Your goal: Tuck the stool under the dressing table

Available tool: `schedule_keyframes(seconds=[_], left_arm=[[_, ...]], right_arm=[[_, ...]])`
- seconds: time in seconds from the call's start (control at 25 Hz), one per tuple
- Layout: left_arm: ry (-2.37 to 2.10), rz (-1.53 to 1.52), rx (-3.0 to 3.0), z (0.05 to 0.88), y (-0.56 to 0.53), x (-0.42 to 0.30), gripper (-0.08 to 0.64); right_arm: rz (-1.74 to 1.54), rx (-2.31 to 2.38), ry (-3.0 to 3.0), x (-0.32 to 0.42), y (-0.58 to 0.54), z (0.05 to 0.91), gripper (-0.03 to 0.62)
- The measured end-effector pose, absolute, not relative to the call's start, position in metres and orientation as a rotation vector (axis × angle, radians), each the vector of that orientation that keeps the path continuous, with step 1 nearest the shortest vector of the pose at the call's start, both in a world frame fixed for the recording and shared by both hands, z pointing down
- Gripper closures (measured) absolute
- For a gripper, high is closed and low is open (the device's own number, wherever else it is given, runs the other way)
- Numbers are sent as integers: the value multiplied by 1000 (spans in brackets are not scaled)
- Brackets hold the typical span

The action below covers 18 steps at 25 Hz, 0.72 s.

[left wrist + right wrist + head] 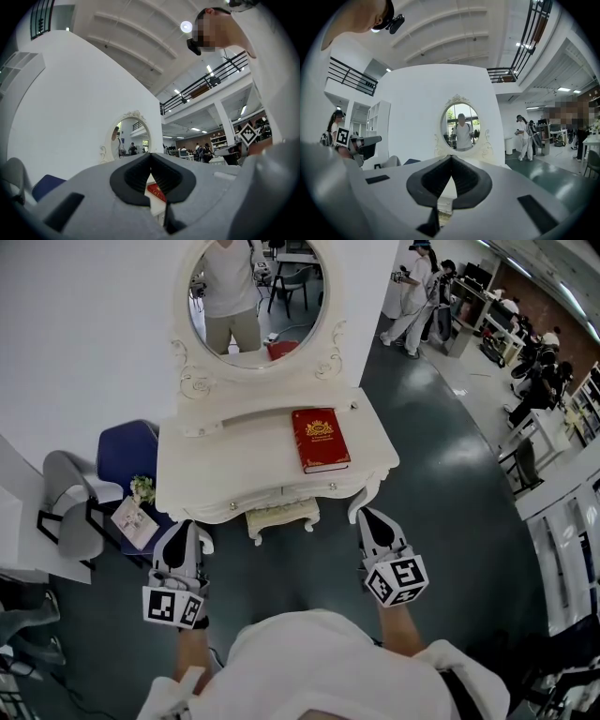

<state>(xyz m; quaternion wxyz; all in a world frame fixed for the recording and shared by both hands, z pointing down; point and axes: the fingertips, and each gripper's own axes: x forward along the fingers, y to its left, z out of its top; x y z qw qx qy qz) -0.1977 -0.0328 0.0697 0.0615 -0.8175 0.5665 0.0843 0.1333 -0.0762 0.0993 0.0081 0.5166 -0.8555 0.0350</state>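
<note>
The white dressing table with its oval mirror stands against the wall in the head view. Under it, between the front legs, sits the cream stool, only its near edge showing. My left gripper hangs shut and empty in front of the table's left front corner. My right gripper is shut and empty by the right front leg. Neither touches the stool. From the left gripper view the jaws meet at the tips, table and mirror beyond. The right gripper also shows its tips together, facing the mirror.
A red book lies on the tabletop. Left of the table are a blue chair, a grey chair and a small flower pot. People walk on the dark floor at the far right, near desks.
</note>
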Motion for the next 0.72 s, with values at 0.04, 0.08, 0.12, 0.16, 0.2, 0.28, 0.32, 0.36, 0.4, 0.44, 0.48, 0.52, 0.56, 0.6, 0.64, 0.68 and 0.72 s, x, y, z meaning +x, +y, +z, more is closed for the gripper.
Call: schedule_keyframes(seconds=[0.04,0.08,0.12,0.16,0.2,0.28,0.32,0.36,0.4,0.44,0.48,0.52,0.56,0.6,0.64,0.68,0.72], left_arm=[[1713,257,-2471,69,-33,-197,544],[1713,258,-2470,69,-33,-197,544],[1714,259,-2469,69,-33,-197,545],[1715,260,-2468,69,-33,-198,544],[1716,261,-2467,69,-34,-198,543],[1718,263,-2466,69,-35,-197,544],[1719,264,-2466,69,-35,-197,543],[1720,263,-2466,69,-35,-196,544],[1720,262,-2466,69,-35,-196,544],[1720,262,-2466,69,-35,-196,545],[1720,262,-2466,69,-35,-195,545],[1721,263,-2465,68,-34,-194,545],[1722,265,-2465,68,-34,-194,545],[1724,268,-2465,67,-33,-193,545],[1725,272,-2466,67,-33,-193,543],[1725,274,-2467,67,-34,-192,544],[1724,275,-2468,67,-34,-192,544]], right_arm=[[105,1610,-2675,133,-76,99,592],[102,1607,-2676,132,-77,99,592],[101,1607,-2677,132,-77,99,592],[101,1607,-2678,132,-77,99,592],[101,1608,-2679,133,-78,99,592],[101,1605,-2679,133,-79,99,592],[101,1603,-2678,133,-80,99,592],[102,1602,-2678,133,-80,99,592],[103,1601,-2680,133,-80,100,592],[103,1599,-2682,133,-80,100,592],[103,1598,-2683,133,-80,100,592],[102,1596,-2684,133,-79,100,592],[102,1594,-2685,133,-79,100,592],[103,1592,-2686,134,-79,100,592],[103,1590,-2686,134,-79,100,592],[103,1589,-2686,134,-79,100,592],[103,1588,-2687,133,-79,101,592]])
